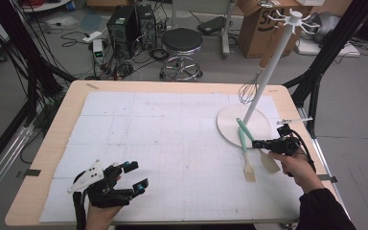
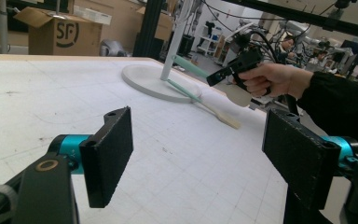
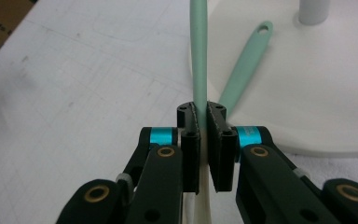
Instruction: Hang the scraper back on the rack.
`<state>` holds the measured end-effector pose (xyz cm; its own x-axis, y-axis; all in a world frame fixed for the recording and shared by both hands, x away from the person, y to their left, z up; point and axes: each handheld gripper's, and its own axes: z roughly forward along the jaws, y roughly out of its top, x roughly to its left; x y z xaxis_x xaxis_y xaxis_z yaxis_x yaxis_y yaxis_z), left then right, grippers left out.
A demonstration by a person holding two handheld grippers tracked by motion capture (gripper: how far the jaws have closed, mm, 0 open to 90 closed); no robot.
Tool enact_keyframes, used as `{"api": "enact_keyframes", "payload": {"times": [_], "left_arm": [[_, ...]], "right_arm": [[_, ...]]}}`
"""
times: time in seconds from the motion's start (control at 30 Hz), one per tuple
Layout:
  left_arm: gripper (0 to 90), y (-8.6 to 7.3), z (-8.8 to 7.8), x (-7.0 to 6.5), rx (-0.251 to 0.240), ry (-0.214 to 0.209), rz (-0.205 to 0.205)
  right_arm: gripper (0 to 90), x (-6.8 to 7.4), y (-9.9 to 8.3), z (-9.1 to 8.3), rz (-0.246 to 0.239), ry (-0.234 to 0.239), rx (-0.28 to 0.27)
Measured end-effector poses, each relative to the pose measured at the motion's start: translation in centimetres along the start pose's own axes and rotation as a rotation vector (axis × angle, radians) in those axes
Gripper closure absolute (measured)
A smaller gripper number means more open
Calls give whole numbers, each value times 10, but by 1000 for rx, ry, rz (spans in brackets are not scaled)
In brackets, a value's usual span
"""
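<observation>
A pale wooden tabletop (image 1: 52, 143), covered by a white gridded mat (image 1: 163, 143), stood on a grey floor (image 1: 9, 96) in a cluttered workshop. Behind it were a round black stool (image 1: 182, 40) on a chrome base, a dark computer tower (image 1: 123, 25) amid tangled cables, and a white power strip (image 1: 91, 36). A brown cardboard box (image 1: 263, 28) with printed lettering sat at the far right. Black metal frame posts (image 1: 335, 43) flanked the tabletop on both sides.

Mint-handled spatula (image 3: 198, 51) raised, handle pointing toward the stand's base (image 3: 307, 93).
</observation>
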<state>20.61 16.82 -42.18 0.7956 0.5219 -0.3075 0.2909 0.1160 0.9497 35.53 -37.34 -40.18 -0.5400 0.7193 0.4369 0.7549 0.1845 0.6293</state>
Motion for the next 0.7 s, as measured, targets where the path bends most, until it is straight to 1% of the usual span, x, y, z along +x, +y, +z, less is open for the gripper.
{"api": "enact_keyframes", "payload": {"times": [0.07, 0.17, 0.3, 0.47, 0.53, 0.7], "left_arm": [[252, 0, 1, 0, 2, 1, -4], [252, 0, 0, 0, 2, 1, -1], [252, 0, -1, -1, -3, 1, -1], [252, 0, 0, -1, -3, 2, 0], [252, 0, 0, -1, -4, 1, 0], [252, 1, 0, -1, -3, 0, 2]], "right_arm": [[849, 2, 0, -4, -19, 8, -17], [849, 4, 0, -8, -31, 26, -32], [849, 6, 1, -14, -15, 51, -63], [849, 10, 4, -22, -12, 90, -101], [849, 12, 6, -27, -21, 88, -119], [849, 20, 14, -35, -55, 84, -134]]}}
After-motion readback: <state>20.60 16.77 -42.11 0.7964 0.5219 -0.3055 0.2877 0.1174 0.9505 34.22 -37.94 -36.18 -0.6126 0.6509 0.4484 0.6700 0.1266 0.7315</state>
